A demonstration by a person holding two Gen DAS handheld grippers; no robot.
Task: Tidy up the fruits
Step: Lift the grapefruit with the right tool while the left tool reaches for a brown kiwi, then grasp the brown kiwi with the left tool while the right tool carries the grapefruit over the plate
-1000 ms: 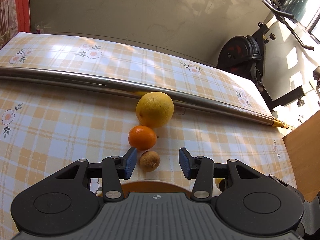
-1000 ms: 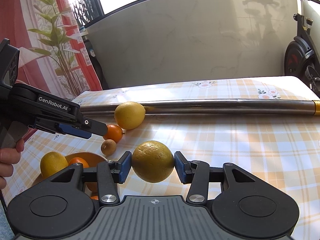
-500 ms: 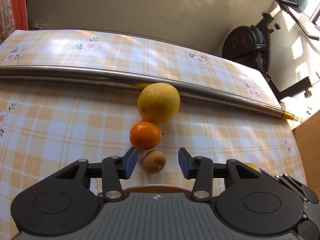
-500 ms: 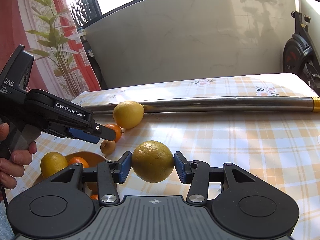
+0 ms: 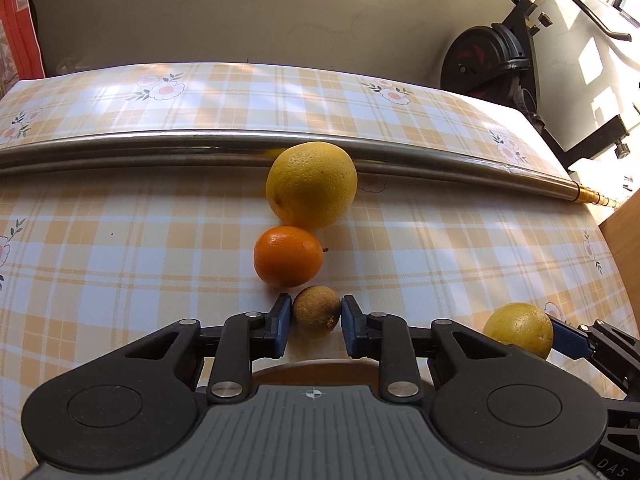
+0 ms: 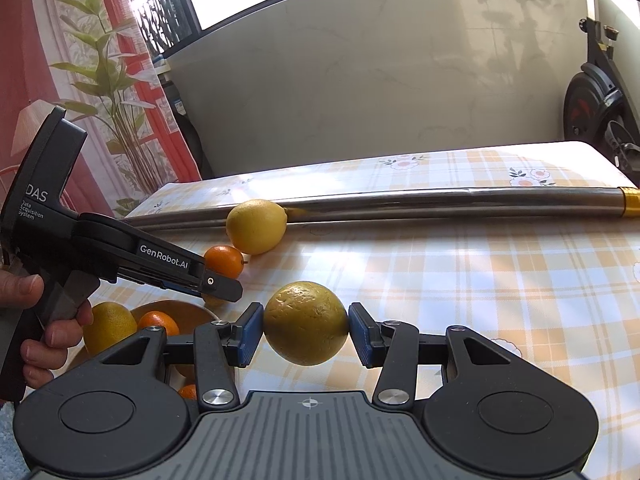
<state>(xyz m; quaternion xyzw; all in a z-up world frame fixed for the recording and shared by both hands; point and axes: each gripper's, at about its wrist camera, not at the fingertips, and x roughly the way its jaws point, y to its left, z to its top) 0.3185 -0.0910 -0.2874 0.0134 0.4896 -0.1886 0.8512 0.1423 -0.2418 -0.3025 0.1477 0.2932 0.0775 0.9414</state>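
Brown small fruit (image 5: 316, 308) now sits pinched in my left hand-held gripper (image 5: 313, 325), jaws just closed on it, at the bowl (image 6: 172, 311) rim. Right hand-held gripper (image 6: 306, 334) clamps a yellow citrus (image 6: 306, 322) above the table (image 6: 480, 280). Open cloth to the right; steel pipe (image 5: 120, 148) bounds the far side.

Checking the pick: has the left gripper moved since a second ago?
Yes. The left gripper came down toward the metal pole, and its jaws have just closed around the small brown fruit.
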